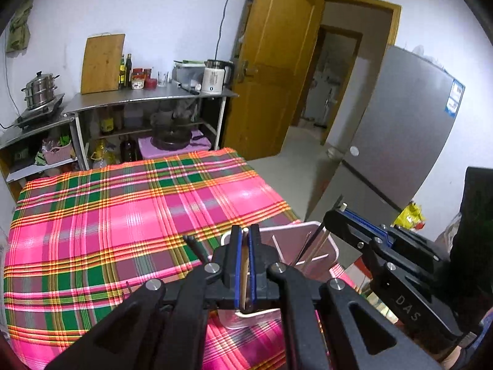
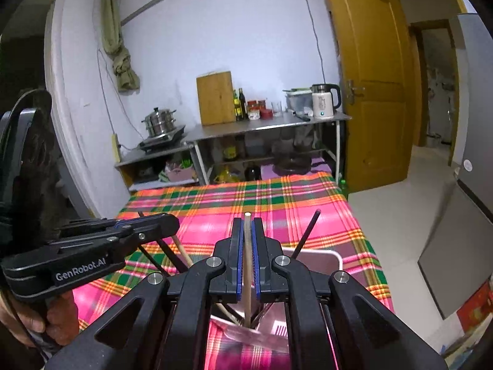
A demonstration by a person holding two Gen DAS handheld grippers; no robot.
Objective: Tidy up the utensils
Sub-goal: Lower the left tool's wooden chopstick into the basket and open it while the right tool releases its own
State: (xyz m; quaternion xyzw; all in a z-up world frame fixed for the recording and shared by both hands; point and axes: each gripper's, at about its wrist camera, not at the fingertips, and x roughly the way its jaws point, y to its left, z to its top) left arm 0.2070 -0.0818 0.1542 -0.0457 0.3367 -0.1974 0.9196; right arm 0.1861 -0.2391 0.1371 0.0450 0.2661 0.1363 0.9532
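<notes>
A pink plastic utensil bin (image 1: 308,240) stands at the near right corner of the plaid-clothed table (image 1: 123,215). My left gripper (image 1: 245,231) is shut on a pale wooden chopstick (image 1: 245,277), held upright over the bin's near left rim. My right gripper (image 2: 247,220) is shut on another wooden chopstick (image 2: 247,262), its lower end down inside the bin (image 2: 320,259). A black chopstick (image 2: 306,236) leans out of the bin. More chopsticks, dark and wooden (image 2: 181,254), show below the left gripper (image 2: 148,223) in the right wrist view.
Steel shelving (image 1: 148,98) stands beyond the table with a cutting board (image 1: 103,63), bottles, a kettle (image 1: 214,77) and a steamer pot (image 1: 40,91). A wooden door (image 1: 277,71) stands open at right. A grey fridge (image 1: 400,129) is right of the table.
</notes>
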